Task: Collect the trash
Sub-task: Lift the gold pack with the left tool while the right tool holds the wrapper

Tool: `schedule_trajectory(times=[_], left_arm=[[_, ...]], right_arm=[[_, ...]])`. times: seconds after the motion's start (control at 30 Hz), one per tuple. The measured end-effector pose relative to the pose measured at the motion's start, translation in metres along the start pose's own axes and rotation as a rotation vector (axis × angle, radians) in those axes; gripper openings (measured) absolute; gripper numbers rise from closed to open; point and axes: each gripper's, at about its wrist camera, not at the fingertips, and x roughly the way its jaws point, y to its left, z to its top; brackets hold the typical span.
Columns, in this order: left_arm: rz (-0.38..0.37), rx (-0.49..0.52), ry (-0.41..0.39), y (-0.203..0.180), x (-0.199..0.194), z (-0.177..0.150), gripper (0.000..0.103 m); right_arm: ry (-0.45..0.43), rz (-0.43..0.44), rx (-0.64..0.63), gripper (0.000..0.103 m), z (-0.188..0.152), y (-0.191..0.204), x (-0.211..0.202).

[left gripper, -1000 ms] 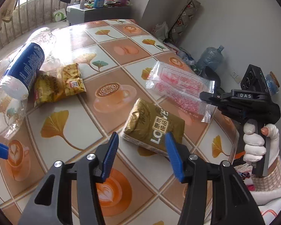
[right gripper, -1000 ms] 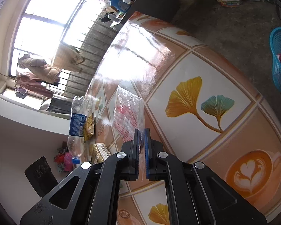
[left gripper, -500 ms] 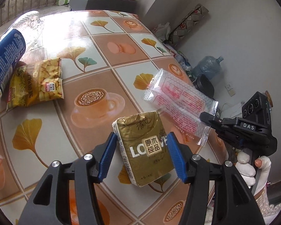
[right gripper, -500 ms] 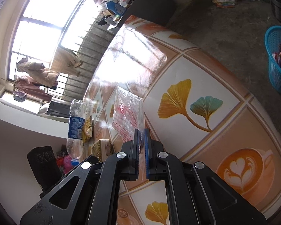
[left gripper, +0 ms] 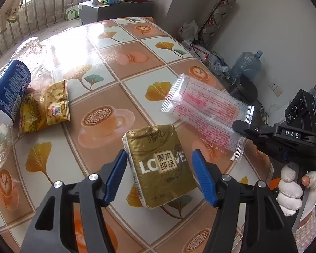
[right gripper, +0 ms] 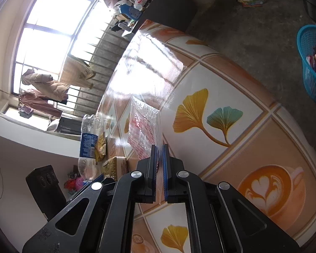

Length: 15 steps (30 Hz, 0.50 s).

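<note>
A gold tissue pack (left gripper: 155, 147) lies on the patterned table (left gripper: 120, 48), between the fingers of my left gripper (left gripper: 160, 179). Its jaws are opening and the blue pads stand beside the pack's long sides without pressing on it. My right gripper (right gripper: 159, 158) is shut on the end of a clear wrapper with red print (right gripper: 144, 126), holding it just above the table. The left wrist view shows that wrapper (left gripper: 206, 109) hanging from the right gripper (left gripper: 240, 125). A yellow snack bag (left gripper: 44, 107) and a clear bottle with a blue label (left gripper: 8, 92) lie to the left.
A blue basket (right gripper: 311, 63) holding scraps stands on the floor off the table's far side. A gloved hand (left gripper: 288, 191) grips the right tool by the table edge. A water jug (left gripper: 246, 63) and clutter sit on the floor along the wall.
My left gripper has moved forward over the gold pack and its jaws have widened, so the pack now sits between the fingers. The right gripper still holds the wrapper in place.
</note>
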Motion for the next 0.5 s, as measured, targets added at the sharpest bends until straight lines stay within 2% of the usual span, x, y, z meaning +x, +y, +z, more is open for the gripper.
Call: schedule_trajectory(times=[0.23, 0.3, 0.5], left_arm=[[0.073, 0.057, 0.019, -0.008, 0.014, 0.0, 0.067], [0.088, 0.071, 0.014, -0.009, 0.014, -0.001, 0.062], [0.083, 0.127, 0.013, -0.021, 0.011, 0.005, 0.059]], right_arm=[[-0.017, 0.01, 0.003, 0.004, -0.001, -0.005, -0.007], [-0.035, 0.017, 0.001, 0.004, 0.0, -0.006, -0.013], [-0.126, 0.055, 0.028, 0.004, 0.008, -0.025, -0.04]])
